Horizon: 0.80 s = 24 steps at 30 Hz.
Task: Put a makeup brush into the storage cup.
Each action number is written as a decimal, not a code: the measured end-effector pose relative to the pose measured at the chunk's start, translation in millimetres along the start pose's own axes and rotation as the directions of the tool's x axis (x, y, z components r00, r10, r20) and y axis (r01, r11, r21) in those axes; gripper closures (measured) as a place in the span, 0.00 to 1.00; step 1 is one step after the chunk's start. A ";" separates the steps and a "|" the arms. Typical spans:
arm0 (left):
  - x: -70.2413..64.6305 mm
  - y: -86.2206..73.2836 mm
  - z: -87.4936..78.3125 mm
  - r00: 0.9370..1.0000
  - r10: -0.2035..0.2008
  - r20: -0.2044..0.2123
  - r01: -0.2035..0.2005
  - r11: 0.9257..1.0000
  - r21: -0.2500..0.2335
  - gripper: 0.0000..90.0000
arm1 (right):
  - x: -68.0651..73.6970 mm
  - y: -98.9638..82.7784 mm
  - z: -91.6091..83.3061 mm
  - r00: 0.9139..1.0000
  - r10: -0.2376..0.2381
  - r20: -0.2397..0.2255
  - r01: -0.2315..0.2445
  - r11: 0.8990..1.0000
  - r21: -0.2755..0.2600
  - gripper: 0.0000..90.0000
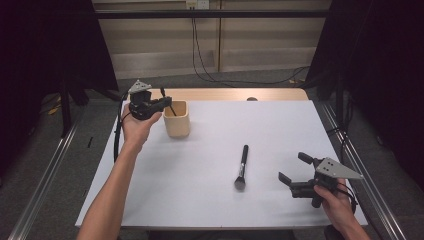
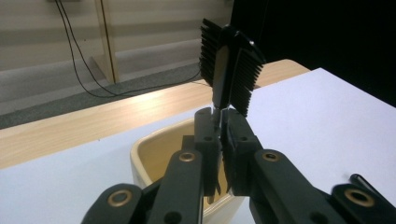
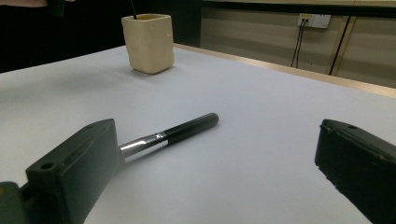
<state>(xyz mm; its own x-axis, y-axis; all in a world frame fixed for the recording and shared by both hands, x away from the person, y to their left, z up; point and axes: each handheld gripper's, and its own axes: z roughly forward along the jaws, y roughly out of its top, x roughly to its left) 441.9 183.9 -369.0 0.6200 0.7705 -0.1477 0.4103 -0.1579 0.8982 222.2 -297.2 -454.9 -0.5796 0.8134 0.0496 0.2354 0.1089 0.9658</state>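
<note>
**Slim brush held over the cup; second brush loose on the counter**

Item 1. Slim brush. I have it clenched in my left gripper, at the far left of the white counter. In the high view it is a thin dark stick, tilted, with its lower end inside the mouth of the cup. In the left gripper view my two ribbed black jaws stand pressed together above the cup with a narrow dark shaft pinched between them. I cannot tell what kind of tip it has.

Item 2. Cup. Pale cream, squarish with rounded corners, open at the top, walls plain and matt. It stands upright near the far left corner of the counter, just beside my left hand. In the right gripper view it shows at the far end with a thin dark stem rising from its rim.

Item 3. Makeup brush. Glossy black round handle, a bright silver ferrule, a dark bushy head. It lies flat on the counter, about the middle and toward the near edge, head toward me, handle pointing away. It is well apart from the cup and touched by nothing.

Item 4. Right gripper. Jaws released and spread wide, nothing between them, low at the near right of the counter, near the makeup brush but apart from it.
</note>
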 end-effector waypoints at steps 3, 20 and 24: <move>1.0 -1.5 1.6 1.000 0.001 0.011 -0.001 1.000 0.004 0.95 | -0.2 0.0 0.0 1.000 -0.001 0.001 0.001 1.000 0.002 0.00; 0.9 -8.9 10.8 1.000 0.010 -0.003 -0.010 0.999 0.034 0.94 | -0.3 -0.1 -0.3 1.000 0.001 -0.001 -0.001 1.000 0.001 0.00; -0.6 -10.4 12.9 1.000 0.021 -0.012 -0.021 0.999 0.047 0.90 | -0.2 -0.2 -0.3 1.000 -0.002 -0.002 0.002 1.000 0.004 0.00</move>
<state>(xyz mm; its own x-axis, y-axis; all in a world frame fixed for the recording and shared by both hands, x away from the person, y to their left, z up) 446.0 177.1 -383.6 0.6202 0.7746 -0.1236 0.4284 -0.2024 0.8806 222.0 -297.6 -455.0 -0.5819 0.8118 0.0486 0.2377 0.1126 0.9648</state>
